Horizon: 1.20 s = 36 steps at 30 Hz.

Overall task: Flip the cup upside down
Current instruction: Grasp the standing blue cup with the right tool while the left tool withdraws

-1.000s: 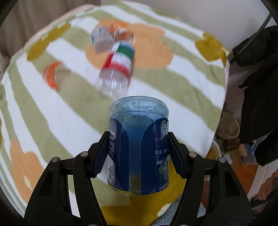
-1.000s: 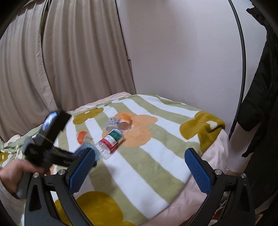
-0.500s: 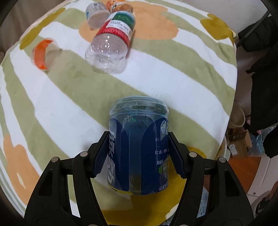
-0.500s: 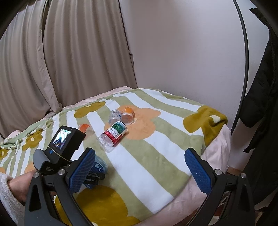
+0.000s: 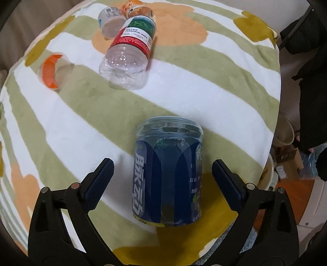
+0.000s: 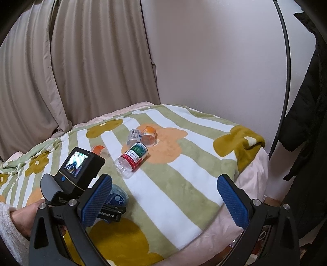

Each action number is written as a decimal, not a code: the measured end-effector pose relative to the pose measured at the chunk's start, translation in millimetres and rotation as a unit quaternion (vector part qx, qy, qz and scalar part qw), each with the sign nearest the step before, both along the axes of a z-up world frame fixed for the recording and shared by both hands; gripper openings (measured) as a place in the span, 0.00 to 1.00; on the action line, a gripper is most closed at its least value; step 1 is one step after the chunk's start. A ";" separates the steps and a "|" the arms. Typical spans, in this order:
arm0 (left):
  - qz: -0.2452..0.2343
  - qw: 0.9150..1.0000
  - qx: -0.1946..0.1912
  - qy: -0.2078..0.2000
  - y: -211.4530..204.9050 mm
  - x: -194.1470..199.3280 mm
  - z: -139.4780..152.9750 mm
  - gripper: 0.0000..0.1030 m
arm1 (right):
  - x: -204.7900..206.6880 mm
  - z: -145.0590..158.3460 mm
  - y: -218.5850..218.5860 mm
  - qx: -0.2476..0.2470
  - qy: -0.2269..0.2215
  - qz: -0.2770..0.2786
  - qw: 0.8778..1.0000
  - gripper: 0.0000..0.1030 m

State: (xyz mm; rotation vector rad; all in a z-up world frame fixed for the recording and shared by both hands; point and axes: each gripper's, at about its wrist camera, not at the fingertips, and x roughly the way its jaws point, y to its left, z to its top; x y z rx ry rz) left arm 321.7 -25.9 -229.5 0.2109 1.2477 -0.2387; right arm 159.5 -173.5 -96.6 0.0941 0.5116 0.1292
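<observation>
The cup is a clear cut-off bottle with a dark blue label. It stands on the striped blanket, its closed ribbed base up and its label text inverted. My left gripper is open, its jaws on either side of the cup and apart from it. In the right wrist view the cup shows partly behind my right gripper's left finger. My right gripper is open and empty, held above the blanket's near right part.
A clear bottle with a red and green label lies on its side further back. Beyond it lie a small clear cup and an orange-topped one. An orange-rimmed cup lies at left. The bed edge drops off at right.
My left gripper has opened and let go of the cup, which now stands on the blanket. The right gripper has barely moved.
</observation>
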 end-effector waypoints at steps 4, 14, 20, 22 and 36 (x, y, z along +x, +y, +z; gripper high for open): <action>0.004 1.000 -0.024 0.002 5.0 -4.3 10.2 0.94 | -1.8 5.8 -1.0 0.002 0.001 -0.009 1.000 1.00; 0.014 0.997 0.002 -0.073 28.7 -49.1 63.0 1.00 | -10.0 36.7 8.5 -0.007 0.008 0.001 1.000 1.00; 0.028 0.994 -0.012 -0.107 71.8 -86.7 82.3 1.00 | 21.6 43.4 35.8 -0.005 0.082 0.045 0.996 1.00; 0.029 0.993 -0.014 -0.110 82.8 -94.7 83.8 1.00 | 35.2 36.4 49.5 0.008 0.103 0.054 0.993 1.00; 0.017 0.992 -0.024 -0.126 133.4 -106.9 73.6 1.00 | 151.0 -94.5 124.2 0.081 0.379 0.011 0.922 0.93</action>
